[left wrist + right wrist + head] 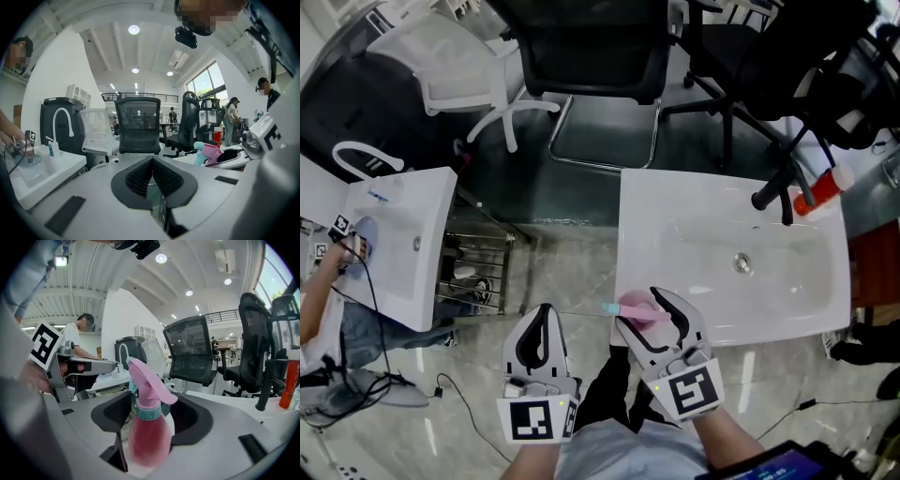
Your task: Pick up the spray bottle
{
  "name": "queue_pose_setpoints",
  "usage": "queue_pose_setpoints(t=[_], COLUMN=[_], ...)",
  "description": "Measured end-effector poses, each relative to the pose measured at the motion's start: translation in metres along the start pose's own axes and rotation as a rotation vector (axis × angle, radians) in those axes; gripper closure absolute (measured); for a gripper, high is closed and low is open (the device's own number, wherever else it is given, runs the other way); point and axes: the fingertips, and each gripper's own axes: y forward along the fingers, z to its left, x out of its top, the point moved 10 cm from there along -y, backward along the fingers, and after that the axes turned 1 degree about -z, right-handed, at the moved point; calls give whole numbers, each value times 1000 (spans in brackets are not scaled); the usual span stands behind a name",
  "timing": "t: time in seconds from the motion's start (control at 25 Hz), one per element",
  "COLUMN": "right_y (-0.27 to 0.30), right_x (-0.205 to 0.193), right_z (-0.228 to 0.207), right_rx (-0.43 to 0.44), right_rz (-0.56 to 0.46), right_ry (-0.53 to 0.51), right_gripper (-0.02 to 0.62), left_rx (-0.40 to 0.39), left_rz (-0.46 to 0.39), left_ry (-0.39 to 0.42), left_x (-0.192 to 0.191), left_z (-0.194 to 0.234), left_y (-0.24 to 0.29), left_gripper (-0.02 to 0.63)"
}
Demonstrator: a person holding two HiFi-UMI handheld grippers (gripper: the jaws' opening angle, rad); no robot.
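Observation:
A pink spray bottle (637, 306) with a teal collar and nozzle stands at the front left rim of the white sink (825, 309), nozzle pointing left. My right gripper (642, 309) reaches around it from the near side. In the right gripper view the bottle (149, 427) fills the space between the two black pads (117, 411) of that gripper (150, 414), jaws spread wide, and I see no firm squeeze. My left gripper (542, 314) hangs over the floor left of the sink, its jaws closed together (151, 161) with nothing in them. From there the bottle (208, 152) shows at the right.
A black faucet (773, 192) and a red bottle (820, 187) stand at the sink's far right. A second white sink (403, 244) sits at the left, where a person's hand works. Office chairs (591, 47) stand beyond. A metal rack (478, 262) lies between the sinks.

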Motion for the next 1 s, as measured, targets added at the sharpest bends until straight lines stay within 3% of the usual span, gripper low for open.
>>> queue_pose_setpoints(t=[1.0], right_y=[11], right_x=[-7], right_z=[-1], right_rx=[13], right_rz=[25], right_ry=[1], right_gripper=[385], left_rx=[10], left_rz=[14], left_ry=[-4], left_x=[-4], left_z=[5], left_y=[8], left_gripper=[591])
